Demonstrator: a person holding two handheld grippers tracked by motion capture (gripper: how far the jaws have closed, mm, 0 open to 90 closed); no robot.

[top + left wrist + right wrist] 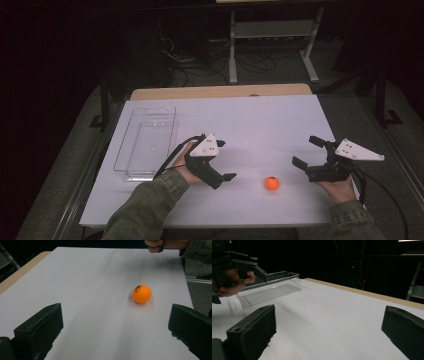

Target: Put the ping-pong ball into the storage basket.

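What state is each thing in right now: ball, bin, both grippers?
orange ball: loose on the white table, between the grippers, ungripped.
clear bin: upright, open-topped, empty, at the table's left.
left gripper: jaws open, holding nothing, facing the ball.
right gripper: jaws open, holding nothing.

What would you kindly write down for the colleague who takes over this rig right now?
Left hand-held gripper: open, holding nothing, jaws turned toward the orange ball.
Right hand-held gripper: open, holding nothing, on the ball's other side.
The ball lies loose on the white table, between the two grippers, touching neither.
The clear tray stands at the table's left side, nothing visible in it.
Done: nothing visible yet.
Left: probably grasp the ball, likely for the tray.
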